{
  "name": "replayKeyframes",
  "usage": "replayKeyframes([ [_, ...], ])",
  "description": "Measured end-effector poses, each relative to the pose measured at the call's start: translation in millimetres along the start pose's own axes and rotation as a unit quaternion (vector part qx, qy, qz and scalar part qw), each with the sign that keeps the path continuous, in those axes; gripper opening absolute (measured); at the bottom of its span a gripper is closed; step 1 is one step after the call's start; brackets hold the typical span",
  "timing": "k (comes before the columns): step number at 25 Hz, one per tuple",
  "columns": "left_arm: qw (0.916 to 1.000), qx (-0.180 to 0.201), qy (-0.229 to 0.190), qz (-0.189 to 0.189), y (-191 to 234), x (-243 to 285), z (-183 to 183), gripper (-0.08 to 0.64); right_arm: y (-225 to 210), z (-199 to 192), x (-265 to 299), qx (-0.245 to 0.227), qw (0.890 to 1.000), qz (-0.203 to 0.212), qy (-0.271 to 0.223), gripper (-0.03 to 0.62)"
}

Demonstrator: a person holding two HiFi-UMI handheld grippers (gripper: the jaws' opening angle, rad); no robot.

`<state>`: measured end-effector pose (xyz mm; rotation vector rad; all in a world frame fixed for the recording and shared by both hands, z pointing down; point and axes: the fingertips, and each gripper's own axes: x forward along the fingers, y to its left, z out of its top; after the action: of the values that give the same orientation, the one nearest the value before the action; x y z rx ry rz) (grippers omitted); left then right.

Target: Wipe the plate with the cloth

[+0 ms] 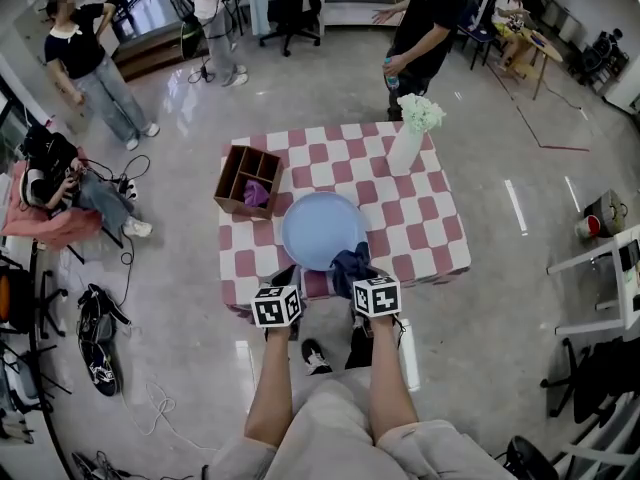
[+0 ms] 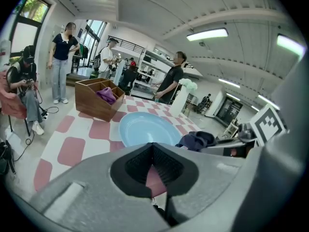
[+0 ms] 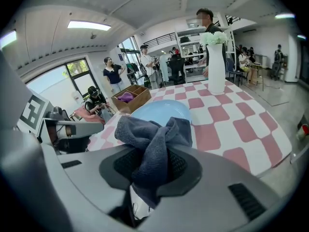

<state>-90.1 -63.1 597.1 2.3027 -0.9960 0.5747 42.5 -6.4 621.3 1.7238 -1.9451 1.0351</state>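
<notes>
A round light-blue plate (image 1: 322, 230) (image 2: 145, 128) (image 3: 161, 112) lies on the pink-and-white checked table (image 1: 425, 218), near its front middle. My right gripper (image 1: 354, 272) (image 3: 154, 154) is shut on a bunched dark blue cloth (image 1: 350, 264) (image 3: 153, 137) (image 2: 198, 140), which it holds at the plate's near right rim. My left gripper (image 1: 287, 276) (image 2: 153, 145) sits over the table's front edge, just left of the plate's near rim. Its jaws meet at the tips with nothing between them.
A wooden divided box (image 1: 248, 180) (image 2: 99, 98) holding a purple cloth (image 1: 257, 194) stands at the table's left, behind the plate. A white vase of flowers (image 1: 408, 140) (image 3: 216, 64) stands at the back right. Several people stand or sit on the floor around the table.
</notes>
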Motion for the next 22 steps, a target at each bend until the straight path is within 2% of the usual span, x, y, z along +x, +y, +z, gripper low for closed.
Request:
replayKeyframes([
  [9,0.9988,0.039,-0.006,-0.030,-24,-13,1,0.009,8,-10,-16,-0.026,1.000,-0.011,-0.003,0.104],
  [22,0.9963,0.058,0.017,-0.060,-36,-11,-13,0.009,19,-19,-18,-0.055,0.998,-0.018,0.010,0.103],
])
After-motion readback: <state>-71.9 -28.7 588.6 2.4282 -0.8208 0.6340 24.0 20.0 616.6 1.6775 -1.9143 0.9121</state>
